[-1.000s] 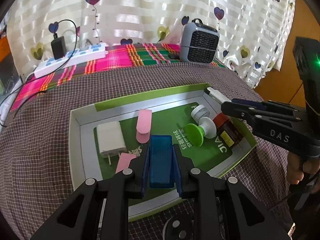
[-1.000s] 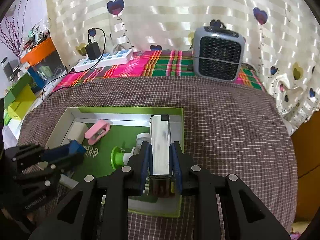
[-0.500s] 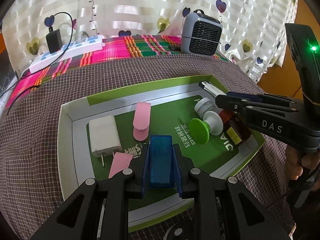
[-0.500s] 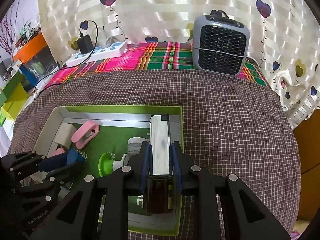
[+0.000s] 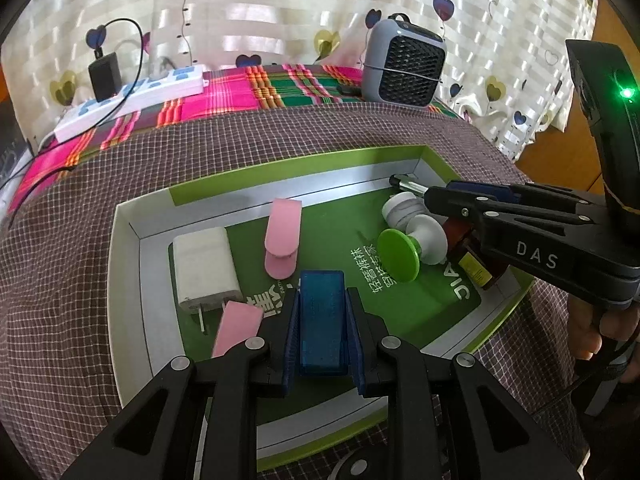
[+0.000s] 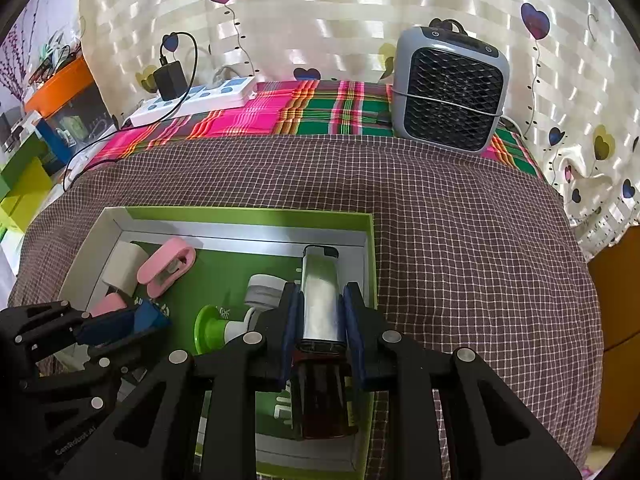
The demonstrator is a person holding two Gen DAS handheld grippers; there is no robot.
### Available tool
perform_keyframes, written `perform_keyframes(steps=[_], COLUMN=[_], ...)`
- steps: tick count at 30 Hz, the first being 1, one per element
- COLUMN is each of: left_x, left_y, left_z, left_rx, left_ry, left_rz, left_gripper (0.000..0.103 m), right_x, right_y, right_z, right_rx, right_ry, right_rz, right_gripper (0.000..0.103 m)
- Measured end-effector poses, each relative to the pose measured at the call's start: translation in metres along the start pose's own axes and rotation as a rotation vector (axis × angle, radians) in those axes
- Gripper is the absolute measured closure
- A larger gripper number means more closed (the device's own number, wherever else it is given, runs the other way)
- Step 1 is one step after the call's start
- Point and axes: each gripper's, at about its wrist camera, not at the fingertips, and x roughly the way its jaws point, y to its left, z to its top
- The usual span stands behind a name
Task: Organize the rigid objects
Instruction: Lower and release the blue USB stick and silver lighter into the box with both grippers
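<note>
A green tray with white inner walls (image 5: 124, 280) lies on the checked cloth. My left gripper (image 5: 322, 297) is shut on a translucent blue block (image 5: 322, 332) over the tray's near side. It also shows in the right wrist view as the left gripper (image 6: 140, 322). My right gripper (image 6: 322, 295) is shut on a lighter (image 6: 320, 280) with a silver top and a dark red body, at the tray's right end. In the tray lie a white charger (image 5: 206, 268), a pink clip (image 5: 282, 236), a flat pink piece (image 5: 236, 328) and a green-and-white spool (image 5: 400, 254).
A grey fan heater (image 6: 450, 88) stands at the back right on plaid cloth. A white power strip (image 6: 196, 98) with a black adapter lies at the back left. Bare checked cloth (image 6: 460, 240) spreads right of the tray. A hand (image 5: 592, 328) holds the right gripper's handle.
Both views have drifted slightly over the tray. The lighter's tip now sits a little further inside the far wall. Both grips are unchanged.
</note>
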Motion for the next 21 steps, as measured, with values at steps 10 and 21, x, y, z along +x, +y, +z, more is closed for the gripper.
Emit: perform_keyframes(steps=[10, 21], left_x=[0.0019, 0.0003], left_y=[0.0000, -0.0020], left_z=[0.0000, -0.0016], left_rx=[0.002, 0.005], left_ry=[0.006, 0.008], left_rz=[-0.004, -0.003], left_gripper=[0.082, 0.082], right_x=[0.0000, 0.0019], right_y=[0.0005, 0.0002], right_z=[0.0001, -0.0009], right_rx=[0.004, 0.004], right_ry=[0.000, 0.003], right_rz=[0.005, 0.009], right_gripper=[0.079, 0.079])
